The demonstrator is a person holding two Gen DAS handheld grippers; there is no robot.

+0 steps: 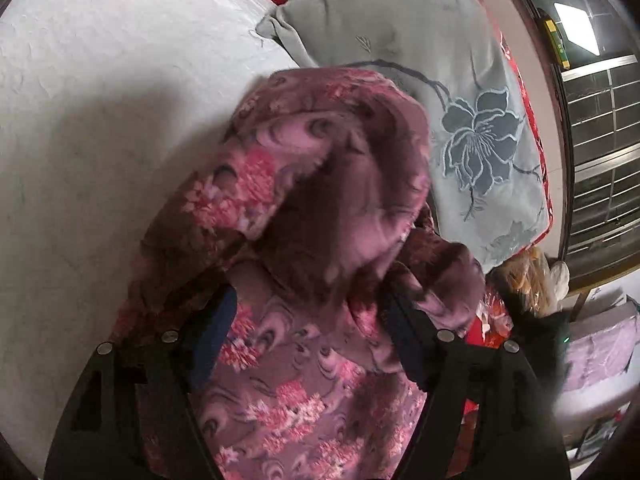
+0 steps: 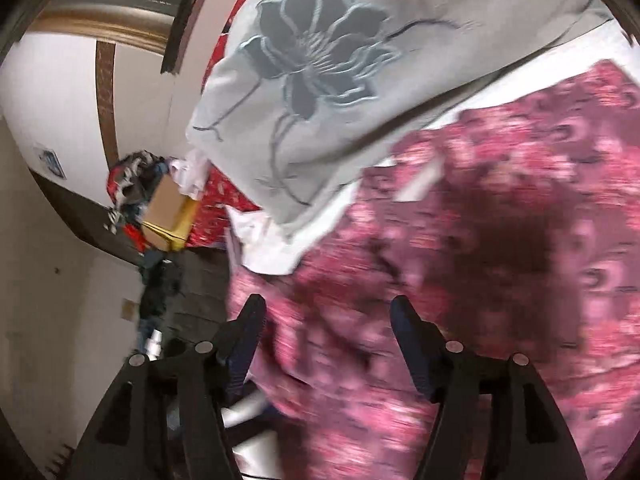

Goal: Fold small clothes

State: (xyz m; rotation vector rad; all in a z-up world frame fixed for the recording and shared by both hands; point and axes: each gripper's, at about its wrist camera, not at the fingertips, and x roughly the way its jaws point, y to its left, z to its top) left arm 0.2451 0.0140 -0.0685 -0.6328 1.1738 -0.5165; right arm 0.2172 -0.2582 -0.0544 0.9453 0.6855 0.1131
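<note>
On the white bed point(image 1: 100, 80), the pink floral garment point(image 1: 320, 208) lies bunched between both wide-open claws, left claw point(image 1: 308, 344) and right claw point(image 2: 328, 344), neither gripping, so the fold might flop undone.

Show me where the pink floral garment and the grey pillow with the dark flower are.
pink floral garment point(image 1: 304, 392): left wrist view, patterned front.
grey pillow with the dark flower point(image 2: 316, 52): right wrist view, embroidered flower.

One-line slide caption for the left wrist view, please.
Left claw open over the bunched pink floral garment on the white bedsheet, grey flowered pillow behind.
</note>
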